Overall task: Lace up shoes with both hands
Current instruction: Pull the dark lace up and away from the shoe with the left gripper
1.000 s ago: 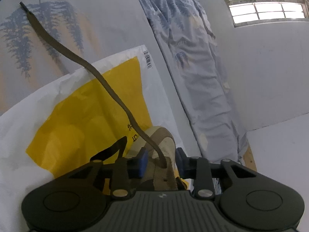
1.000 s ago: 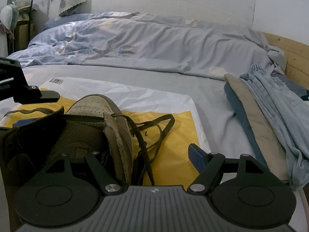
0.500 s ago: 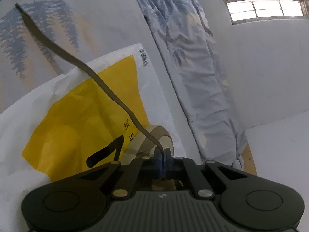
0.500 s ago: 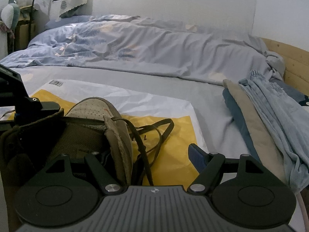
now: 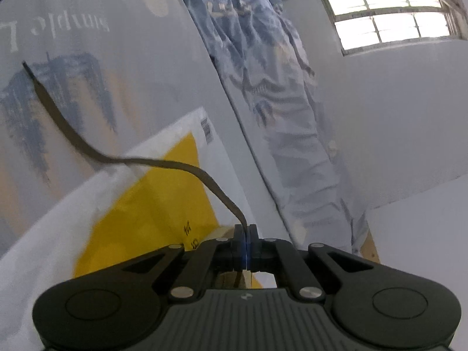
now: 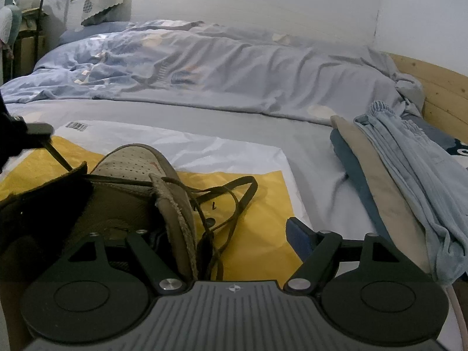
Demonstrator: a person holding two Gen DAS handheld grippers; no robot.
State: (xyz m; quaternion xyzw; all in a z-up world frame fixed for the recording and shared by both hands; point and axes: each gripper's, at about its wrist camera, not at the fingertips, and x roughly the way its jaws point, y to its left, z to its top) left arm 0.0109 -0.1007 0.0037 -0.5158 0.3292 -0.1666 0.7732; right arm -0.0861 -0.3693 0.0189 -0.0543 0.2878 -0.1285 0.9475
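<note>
An olive-tan shoe [image 6: 131, 169] lies on a yellow and white plastic bag [image 6: 257, 204] on the bed. My left gripper [image 5: 245, 231] is shut on the shoe's flat brown lace [image 5: 146, 162]. The free end of that lace trails up and left over the bag onto the sheet. In the right wrist view the left gripper [image 6: 29, 134] shows at the left edge, with the lace running taut down into the shoe's eyelets. My right gripper [image 6: 222, 231] stands wide open at the shoe's collar. Its left finger is hidden in the shoe; the blue right pad [image 6: 295, 234] touches nothing. Loose lace loops [image 6: 231, 193] lie beside the shoe.
A crumpled blue-grey duvet [image 6: 219, 73] lies across the far side of the bed. Folded clothes [image 6: 403, 181] are stacked at the right, by the wooden bed frame [image 6: 438, 87]. The grey sheet [image 6: 316, 152] lies between bag and clothes.
The left jaws closed on the lace, then rose and drew back, pulling it; the shoe's toe dropped out of the left wrist view. The right gripper kept still.
</note>
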